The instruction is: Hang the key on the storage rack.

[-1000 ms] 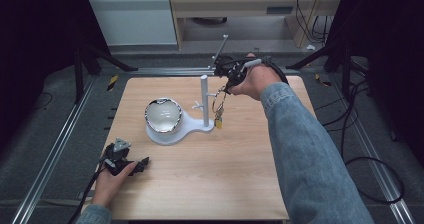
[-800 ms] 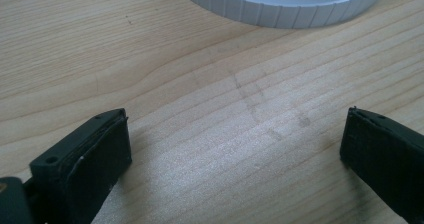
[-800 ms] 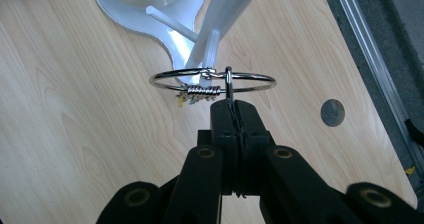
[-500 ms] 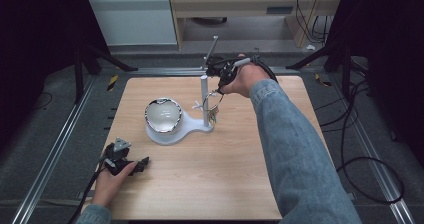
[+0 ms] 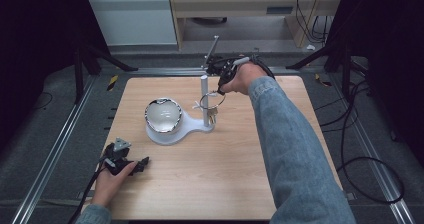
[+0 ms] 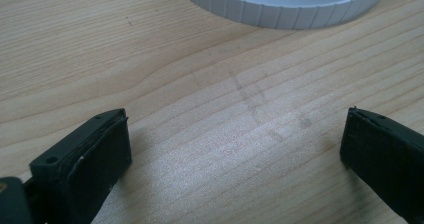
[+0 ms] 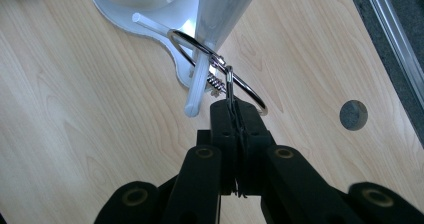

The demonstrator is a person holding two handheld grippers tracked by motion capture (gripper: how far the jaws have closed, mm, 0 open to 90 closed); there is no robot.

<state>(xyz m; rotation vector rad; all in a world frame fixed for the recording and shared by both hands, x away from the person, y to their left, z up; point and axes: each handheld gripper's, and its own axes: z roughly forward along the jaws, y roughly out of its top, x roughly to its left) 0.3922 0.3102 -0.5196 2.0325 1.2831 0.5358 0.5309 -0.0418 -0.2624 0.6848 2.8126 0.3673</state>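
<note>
Pale wood grain covers the table (image 5: 200, 184), which stands among dark surroundings with metal rails along its sides and a white cabinet (image 5: 132, 16) beyond its far edge. Near the middle of the table sits a white stand (image 5: 172, 134), the landmark for everything else: its flat rounded base carries a shiny metal bowl (image 5: 163, 115) on the left part and an upright white post (image 5: 204, 101) on the right part, with thin white pegs sticking out of the post. A metal key ring (image 7: 220, 64) encircles the post, partway up it, and rests against one peg (image 7: 197, 84); a small bunch of keys (image 5: 212, 115) hangs from it just right of the post. The right hand-held gripper (image 7: 235, 114) reaches in from the right of the stand, its jaws closed tight on a smaller ring that links to the key ring, held by a hand (image 5: 242, 79) in a denim sleeve (image 5: 295, 154). The left hand-held gripper (image 5: 125, 161) lies low on the table, well in front of the stand and toward its left, in the person's left hand (image 5: 112, 181). Its jaws are spread wide with nothing between them but bare wood, and the ribbed white rim of the stand's base (image 6: 280, 9) shows just beyond them. A grey three-cornered plate (image 5: 120, 144) tops this gripper.
</note>
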